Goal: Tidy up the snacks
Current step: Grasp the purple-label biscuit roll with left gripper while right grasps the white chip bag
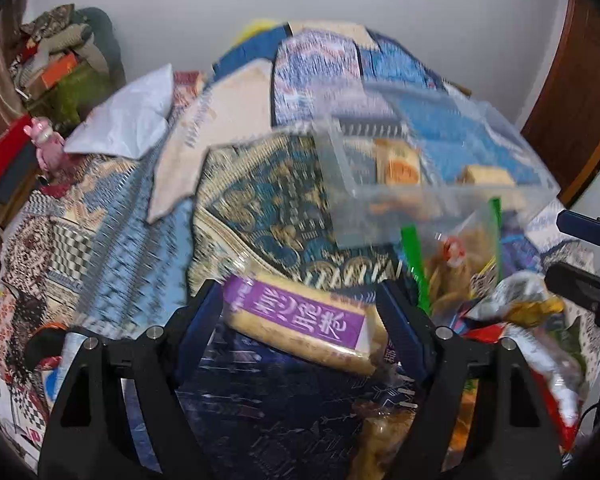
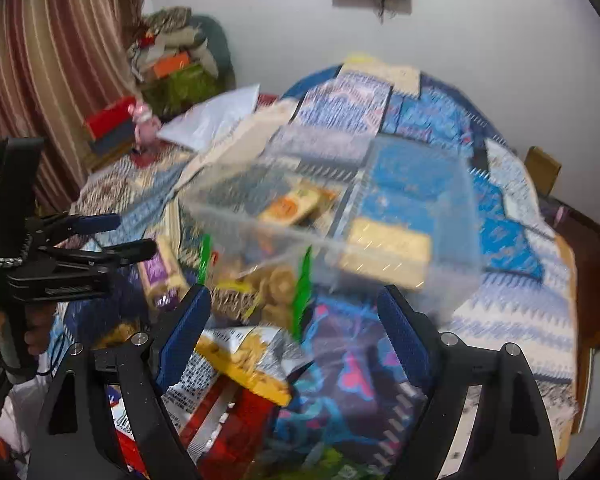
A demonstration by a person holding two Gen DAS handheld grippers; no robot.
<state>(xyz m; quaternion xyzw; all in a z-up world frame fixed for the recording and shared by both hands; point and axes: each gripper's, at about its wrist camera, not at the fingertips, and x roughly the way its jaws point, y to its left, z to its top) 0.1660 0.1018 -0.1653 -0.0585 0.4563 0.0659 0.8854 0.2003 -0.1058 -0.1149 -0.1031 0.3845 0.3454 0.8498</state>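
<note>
- The bed (image 1: 112,216), under a patterned quilt, carries everything; its soft, lumpy surface could tip things.
- The clear bin (image 1: 440,168) sits ahead on it, a few packets already inside.
- My left claw (image 1: 300,320) grips the purple-labelled cake packet (image 1: 304,324) crosswise; the slick wrapper may slide free if I swing quickly.
- My right claw (image 2: 296,320) hangs open and empty above the loose snack bags (image 2: 240,364).
</note>
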